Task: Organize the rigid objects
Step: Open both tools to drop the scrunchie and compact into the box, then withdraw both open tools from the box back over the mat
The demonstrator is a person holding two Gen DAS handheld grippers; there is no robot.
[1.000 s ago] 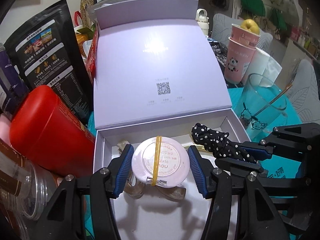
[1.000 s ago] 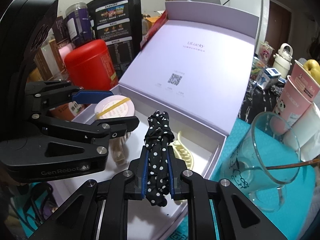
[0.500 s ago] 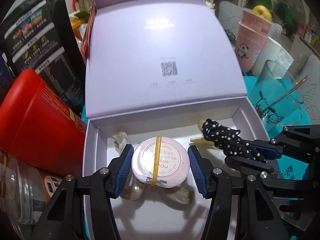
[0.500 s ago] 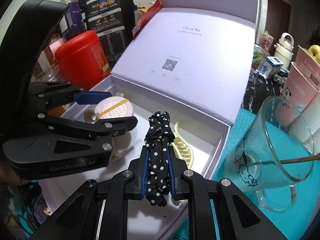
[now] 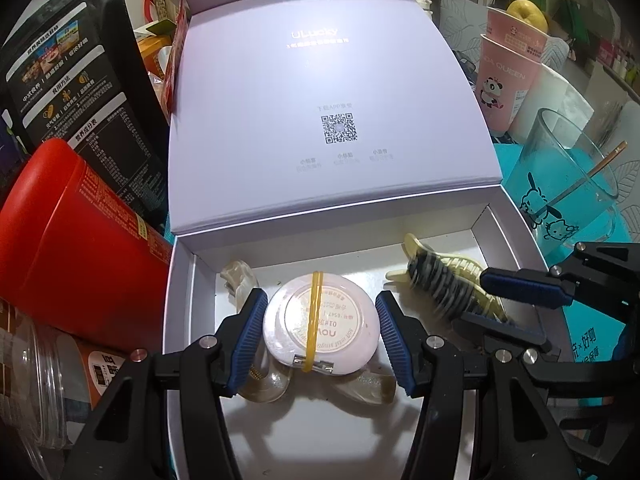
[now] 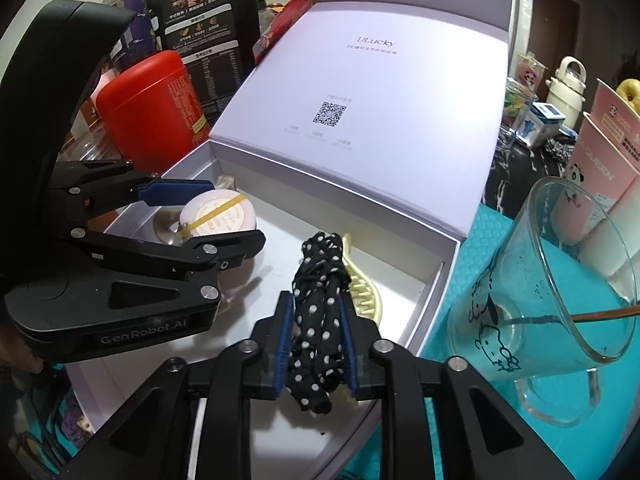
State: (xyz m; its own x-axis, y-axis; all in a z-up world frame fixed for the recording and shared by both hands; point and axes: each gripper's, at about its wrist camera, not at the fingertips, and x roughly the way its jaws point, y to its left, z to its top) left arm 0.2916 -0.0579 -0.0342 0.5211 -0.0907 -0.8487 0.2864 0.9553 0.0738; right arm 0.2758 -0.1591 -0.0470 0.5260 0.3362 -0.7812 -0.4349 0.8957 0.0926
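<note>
round pale pink compact with a yellow rubber band across its lid (image 5: pixel 320 330) sits between the blue pads of the left gripper (image 5: pixel 320 334), pinched and held low over the floor of the open lilac gift box (image 5: pixel 188 320), at 6 o'clock in the left wrist view. black scarf-like band with white polka dots (image 6: pixel 318 320) lies between the pads of the right gripper (image 6: pixel 316 344), whose jaws are opening, so the hold looks to be letting go (pads look just off the fabric, hard to be sure). it hangs over the box floor beside a cream plastic claw hair clip (image 6: pixel 366 294), at 1 o'clock of the right gripper.

progress, my read: well along. already in the box: cream clip, plus translucent beige hair clips (image 5: pixel 260 376) under the compact. both held items are over the box but not yet set down; releasing them is what's left, maybe closing the lid (image 5: pixel 320 120) (standing open at 12 o'clock).

surface: teal mat (image 6: pixel 448 344) under the box. crowded around it: red canister (image 5: pixel 68 240) at 9 o'clock, black snack pouch (image 5: pixel 68 88) at 10 o'clock, clear plastic jar (image 5: pixel 44 376) at 8 o'clock, clear glass cup with cartoon print and a stick inside (image 6: pixel 540 300) at 3 o'clock, stacked pink paper cups (image 5: pixel 508 76) with a yellow fruit (image 5: pixel 526 14) on top at 2 o'clock. cluttered home room behind, dim.
</note>
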